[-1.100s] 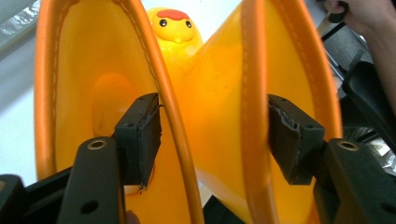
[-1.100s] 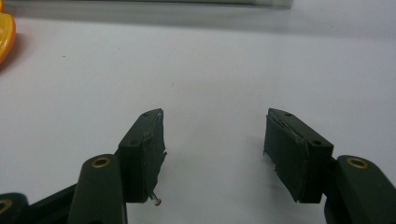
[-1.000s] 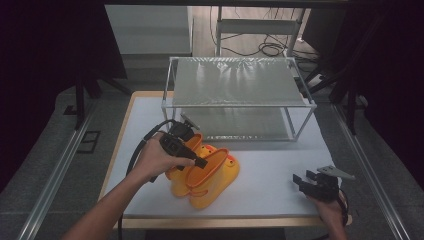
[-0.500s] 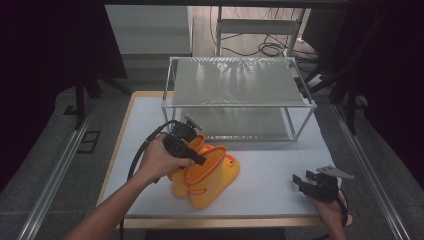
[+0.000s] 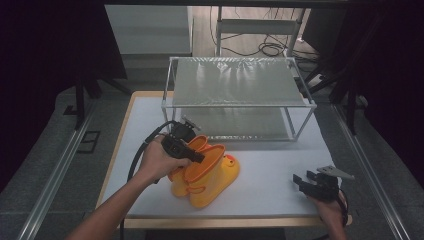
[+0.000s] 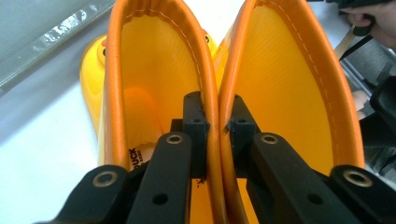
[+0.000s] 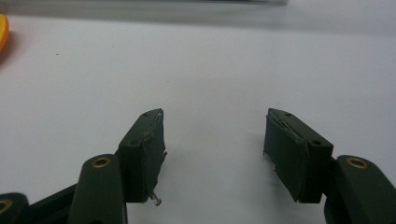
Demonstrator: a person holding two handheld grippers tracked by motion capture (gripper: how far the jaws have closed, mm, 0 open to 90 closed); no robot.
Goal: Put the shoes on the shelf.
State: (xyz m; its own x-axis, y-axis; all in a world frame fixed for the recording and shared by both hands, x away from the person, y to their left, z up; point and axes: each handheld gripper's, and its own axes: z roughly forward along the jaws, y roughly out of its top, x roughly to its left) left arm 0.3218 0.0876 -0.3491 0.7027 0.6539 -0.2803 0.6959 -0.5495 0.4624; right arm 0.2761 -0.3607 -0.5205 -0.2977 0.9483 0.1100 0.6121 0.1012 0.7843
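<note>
A pair of yellow rubber boots (image 5: 207, 176) with orange rims and duck faces lies on the white table (image 5: 270, 165), left of centre. My left gripper (image 5: 198, 156) reaches into their openings from the left. In the left gripper view its jaws (image 6: 217, 122) have just been closing and now pinch the two touching rims together, one pad inside the left boot (image 6: 149, 65) and one inside the right boot (image 6: 289, 88). My right gripper (image 5: 304, 183) rests at the table's front right corner. It stands open (image 7: 215, 140) over bare white tabletop, nothing between its fingers.
A metal-framed rack (image 5: 240, 82) with a mesh top shelf and a lower shelf stands at the back of the table, just behind the boots. Black cable trails from the left gripper over the table's left side. Dark floor with rails surrounds the table.
The left gripper's jaws have closed on the boots' adjoining rims. Both hands have stayed where they were, and the boots have not shifted.
</note>
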